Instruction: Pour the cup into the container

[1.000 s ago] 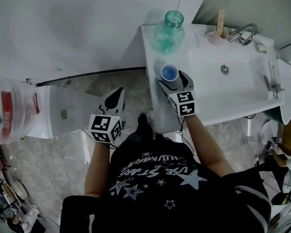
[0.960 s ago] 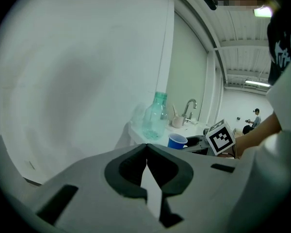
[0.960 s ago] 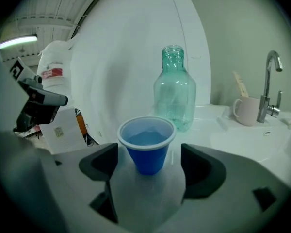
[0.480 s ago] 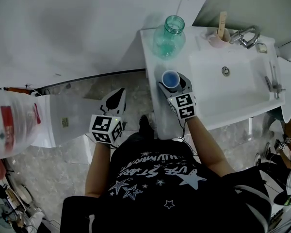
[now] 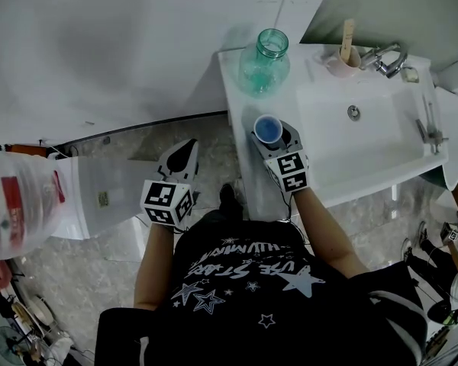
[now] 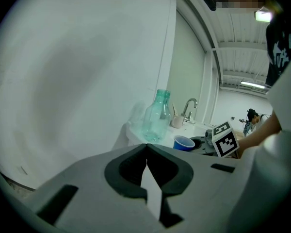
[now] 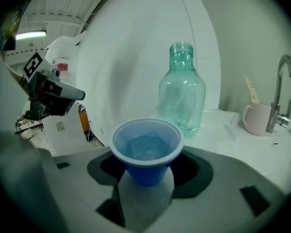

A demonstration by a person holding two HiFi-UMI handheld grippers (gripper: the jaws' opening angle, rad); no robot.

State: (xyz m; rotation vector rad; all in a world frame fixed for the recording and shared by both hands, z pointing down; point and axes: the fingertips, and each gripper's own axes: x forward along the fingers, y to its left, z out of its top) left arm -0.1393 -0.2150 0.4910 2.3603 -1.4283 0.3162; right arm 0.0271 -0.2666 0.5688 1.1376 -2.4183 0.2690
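Your right hand-held gripper (image 5: 273, 136) has the blue plastic cup (image 7: 146, 147) between its jaws, which have just been closing. They stand about half open, close on either side of the cup wall, and I judge they are not pressing on it yet. The cup stands upright on the white surface (image 5: 237, 101) beside the sink (image 5: 366, 139), which keeps whatever is in it level until you have a firm hold. What it holds is hard to make out.

The clear teal bottle (image 7: 182, 93) stands just behind the cup with its mouth uncapped, so the pour should need only a short lift and a tilt. The neck is narrow, so expect to aim with care.

Your left hand-held gripper (image 6: 146, 145) has its jaws together on nothing. It hangs off the surface's edge over the floor, clear of the cup's path and free to steady the bottle if you want.
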